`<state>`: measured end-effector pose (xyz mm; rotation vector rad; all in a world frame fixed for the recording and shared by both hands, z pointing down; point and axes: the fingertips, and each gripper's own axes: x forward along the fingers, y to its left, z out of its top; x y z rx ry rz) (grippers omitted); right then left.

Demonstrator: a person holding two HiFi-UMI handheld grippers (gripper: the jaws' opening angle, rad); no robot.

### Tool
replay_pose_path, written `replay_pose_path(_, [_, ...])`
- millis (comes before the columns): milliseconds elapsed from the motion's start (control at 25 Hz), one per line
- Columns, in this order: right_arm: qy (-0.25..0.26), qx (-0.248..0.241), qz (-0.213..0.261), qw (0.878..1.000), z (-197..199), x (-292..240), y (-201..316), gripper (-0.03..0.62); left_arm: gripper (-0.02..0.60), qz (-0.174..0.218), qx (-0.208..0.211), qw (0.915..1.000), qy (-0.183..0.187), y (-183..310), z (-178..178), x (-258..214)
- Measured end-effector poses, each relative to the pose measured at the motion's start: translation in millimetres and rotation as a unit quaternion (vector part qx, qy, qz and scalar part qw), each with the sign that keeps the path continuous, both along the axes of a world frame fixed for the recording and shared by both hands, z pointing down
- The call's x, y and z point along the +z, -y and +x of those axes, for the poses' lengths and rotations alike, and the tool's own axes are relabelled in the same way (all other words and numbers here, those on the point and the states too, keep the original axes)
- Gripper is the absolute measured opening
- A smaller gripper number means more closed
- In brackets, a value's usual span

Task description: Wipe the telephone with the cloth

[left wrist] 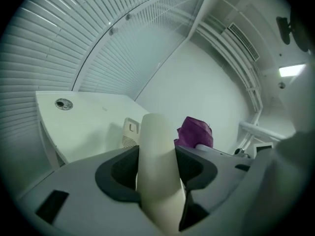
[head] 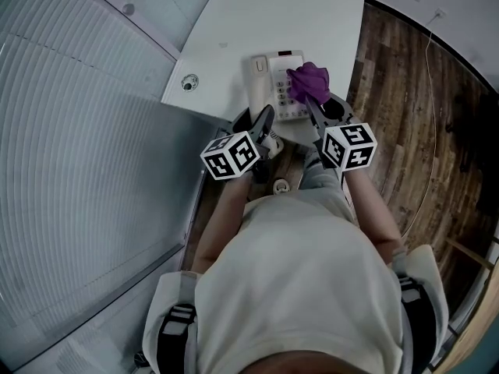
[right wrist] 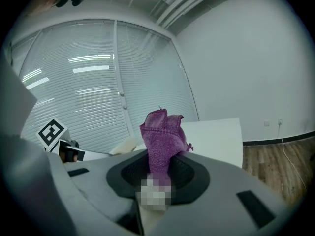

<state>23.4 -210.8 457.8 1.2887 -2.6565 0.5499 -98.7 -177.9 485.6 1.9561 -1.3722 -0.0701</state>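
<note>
The white telephone [head: 279, 92] stands near the front edge of a white table [head: 234, 29]. My right gripper [head: 313, 104] is shut on a purple cloth [head: 309, 82], which lies over the right side of the keypad. The right gripper view shows the cloth [right wrist: 161, 136] sticking up from between the jaws of the right gripper [right wrist: 158, 173]. My left gripper [head: 265, 125], just in front of the phone, is shut on the cream handset [left wrist: 156, 156]. Beyond the handset show the phone base [left wrist: 129, 132] and the cloth [left wrist: 195, 132].
A round grommet [head: 189, 82] sits at the table's left corner. Window blinds [head: 70, 131] run along the left side. Wooden floor [head: 405, 115] with a thin cable [head: 430, 131] lies to the right. The person's body fills the lower part of the head view.
</note>
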Motion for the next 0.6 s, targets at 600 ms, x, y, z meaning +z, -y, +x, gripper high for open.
replay_pose_path(600, [0.074,-0.021,0.026,0.997,-27.0,-53.8,-30.3,0.094,0.224,0.063,0.061,0.9837,-0.157,-51.1,10.4,-40.3])
